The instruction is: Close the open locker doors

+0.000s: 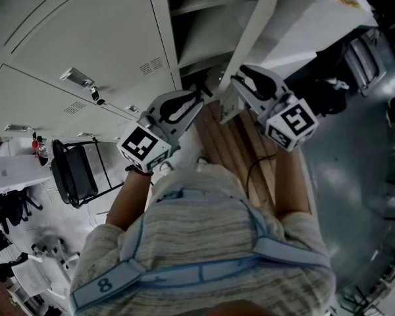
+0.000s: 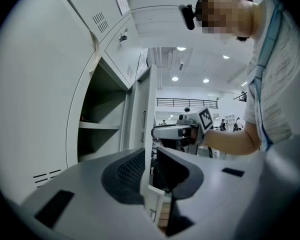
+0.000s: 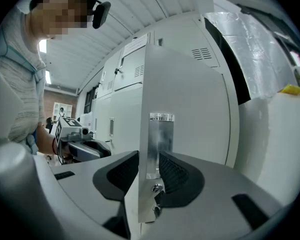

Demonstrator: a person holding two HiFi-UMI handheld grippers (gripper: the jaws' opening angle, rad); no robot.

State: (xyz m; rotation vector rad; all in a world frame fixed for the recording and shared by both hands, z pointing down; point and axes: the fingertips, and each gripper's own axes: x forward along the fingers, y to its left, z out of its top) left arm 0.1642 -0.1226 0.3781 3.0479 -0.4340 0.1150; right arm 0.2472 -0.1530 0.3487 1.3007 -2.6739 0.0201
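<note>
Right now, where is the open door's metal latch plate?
The latch plate sits centre frame in the right gripper view, on the edge of the open locker door, between the jaws of the right gripper.

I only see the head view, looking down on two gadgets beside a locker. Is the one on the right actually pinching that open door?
Observer: Yes. In the right gripper view, the right gripper has its jaws closed on the edge of the door, right at a shiny metal latch plate.
Operator: And the other gadget?
Observer: The left gripper view shows the left gripper clamped on a thin door edge too, apparently the same door, with the right one gripping farther along it.
</note>
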